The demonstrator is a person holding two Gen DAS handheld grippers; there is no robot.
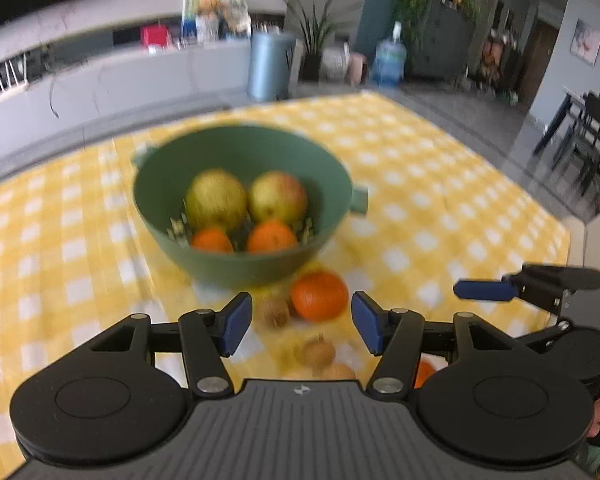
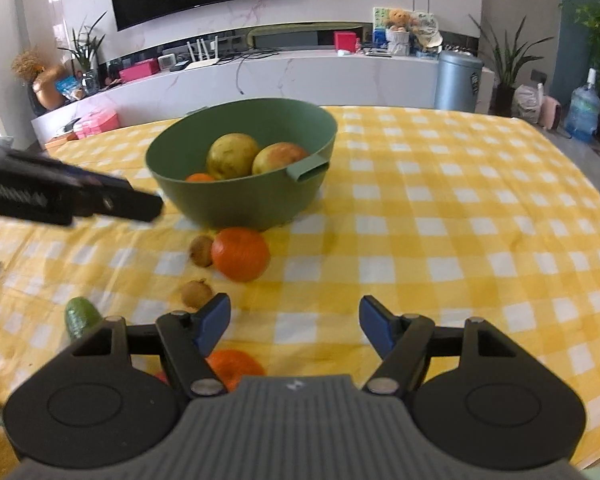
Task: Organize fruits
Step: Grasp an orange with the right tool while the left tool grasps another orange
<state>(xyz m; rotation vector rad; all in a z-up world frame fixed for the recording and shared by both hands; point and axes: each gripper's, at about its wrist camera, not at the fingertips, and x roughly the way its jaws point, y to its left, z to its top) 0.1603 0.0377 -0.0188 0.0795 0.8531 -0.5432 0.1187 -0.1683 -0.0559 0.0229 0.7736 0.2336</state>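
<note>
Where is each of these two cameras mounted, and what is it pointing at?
Left wrist: sits on the left gripper, looking forward over its open fingers at the green bowl; the right gripper and a bit of hand show at right.
Right wrist: sits on the right gripper, fingers open, facing the bowl; the left gripper shows at left.
Both share the bowl, the orange before it and the checked cloth.
</note>
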